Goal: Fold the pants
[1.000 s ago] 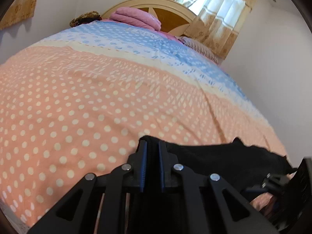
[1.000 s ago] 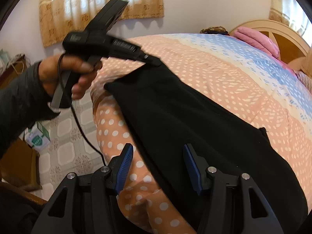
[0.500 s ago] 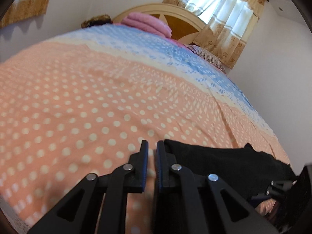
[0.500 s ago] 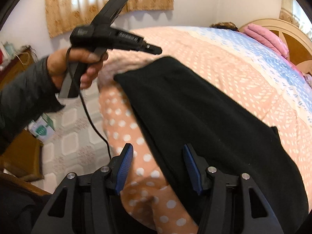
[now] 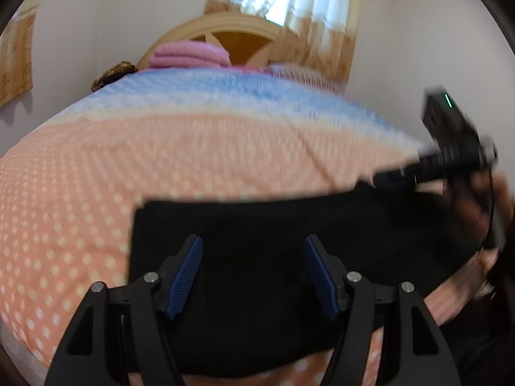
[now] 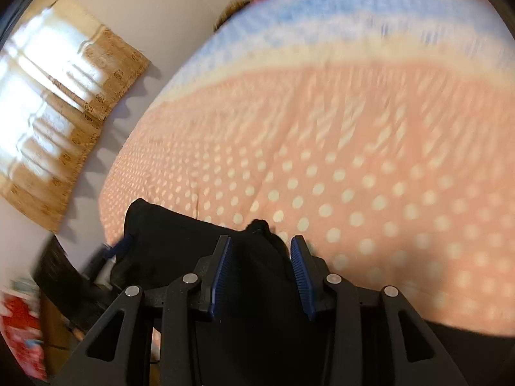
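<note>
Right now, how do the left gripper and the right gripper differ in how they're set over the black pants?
The left gripper has its jaws spread wide; the right gripper is open too, but narrower. The left one faces a broad flat stretch of the black pants, while the right one sits at a bunched edge of the pants, by the polka-dot bedspread. Neither grips fabric; both have blue pads.
</note>
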### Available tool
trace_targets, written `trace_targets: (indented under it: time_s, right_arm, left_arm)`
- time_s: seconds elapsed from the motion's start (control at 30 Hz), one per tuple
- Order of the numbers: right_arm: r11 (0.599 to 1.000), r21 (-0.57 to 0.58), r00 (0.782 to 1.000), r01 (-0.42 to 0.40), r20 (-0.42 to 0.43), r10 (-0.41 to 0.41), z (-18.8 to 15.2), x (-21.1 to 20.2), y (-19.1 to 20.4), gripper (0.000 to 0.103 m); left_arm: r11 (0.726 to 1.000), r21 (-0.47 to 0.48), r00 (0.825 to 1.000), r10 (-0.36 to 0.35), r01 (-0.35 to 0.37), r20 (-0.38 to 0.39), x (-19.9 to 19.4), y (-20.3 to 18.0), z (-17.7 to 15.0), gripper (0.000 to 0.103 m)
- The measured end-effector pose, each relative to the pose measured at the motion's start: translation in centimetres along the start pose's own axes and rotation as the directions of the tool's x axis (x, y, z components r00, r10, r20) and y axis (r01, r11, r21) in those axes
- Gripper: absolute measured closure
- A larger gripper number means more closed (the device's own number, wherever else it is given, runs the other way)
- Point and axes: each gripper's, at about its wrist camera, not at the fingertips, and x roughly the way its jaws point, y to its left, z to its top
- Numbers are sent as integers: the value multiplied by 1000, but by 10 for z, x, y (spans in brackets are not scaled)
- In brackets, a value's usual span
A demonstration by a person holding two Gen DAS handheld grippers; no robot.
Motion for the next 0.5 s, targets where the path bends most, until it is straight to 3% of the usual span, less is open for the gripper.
trace_targets:
  time_s: [0.1,0.13,0.17,0.33,0.43,0.5]
  right_arm:
    - [999,27,999,-44,-7,45,6,10,-6,66]
    - [997,43,998,-64,-13,65,9,13,-7,88]
    - [994,64,996,-84,-25,85,13,16,-9,96]
    - [993,55,993,-108,46,105,18,1,-3,99]
    - [995,44,990,-93,110,88,21,-10,0,99]
    - [997,56,994,-54,95,49,23,-1,-5,99]
  left_arm:
    - [984,160,997,66,-73,46,-1,-11,-20,35]
    - [976,198,995,81,-90,55,-1,-14,-23,35]
    - [970,223,994,87,-100,70,-2,-15,-25,35]
    - [987,144,995,64,-75,79,-11,-8,-12,33]
    - [988,114,991,98,-109,92,-11,-3,-9,13]
    - [986,118,992,115,-120,50,2,0,-14,10]
